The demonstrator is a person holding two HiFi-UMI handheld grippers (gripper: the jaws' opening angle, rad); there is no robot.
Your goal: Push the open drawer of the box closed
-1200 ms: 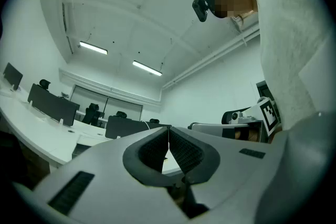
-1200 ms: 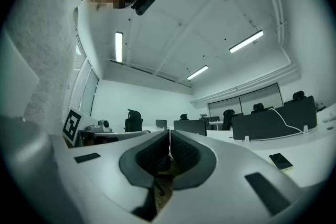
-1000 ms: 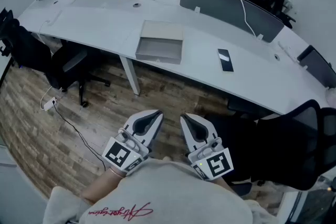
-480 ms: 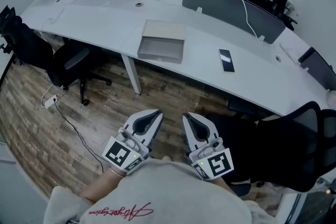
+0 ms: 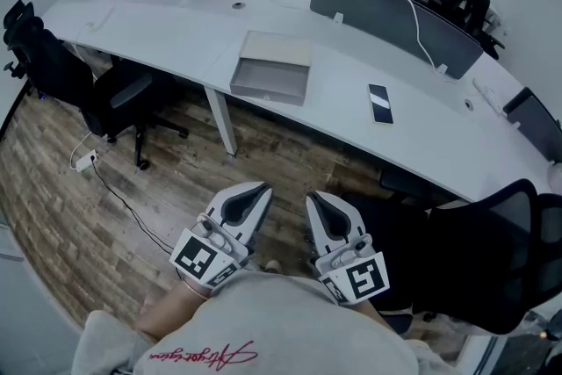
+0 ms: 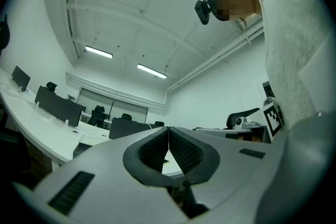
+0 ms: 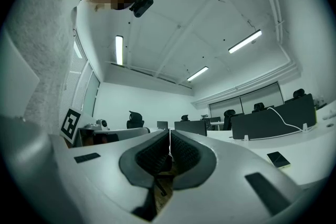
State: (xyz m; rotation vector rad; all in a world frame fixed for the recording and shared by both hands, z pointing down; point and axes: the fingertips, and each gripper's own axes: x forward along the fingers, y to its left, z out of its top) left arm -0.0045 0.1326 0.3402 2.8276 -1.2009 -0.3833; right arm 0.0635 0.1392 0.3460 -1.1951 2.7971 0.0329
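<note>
Left gripper [image 5: 262,189], right gripper [image 5: 313,198] both pinched closed, empty, side by side; box [image 5: 279,46] on desk [image 5: 167,22] well apart, drawer [image 5: 269,83] open.

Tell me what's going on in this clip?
A person holds the left claw and the right claw close to the body, over the floor and well short of the desk. Both claws are shut and empty. The box sits on the desk with its drawer pulled out toward the person, and a phone lies to its right. Nothing touches the box; the push has not yet begun.
</note>
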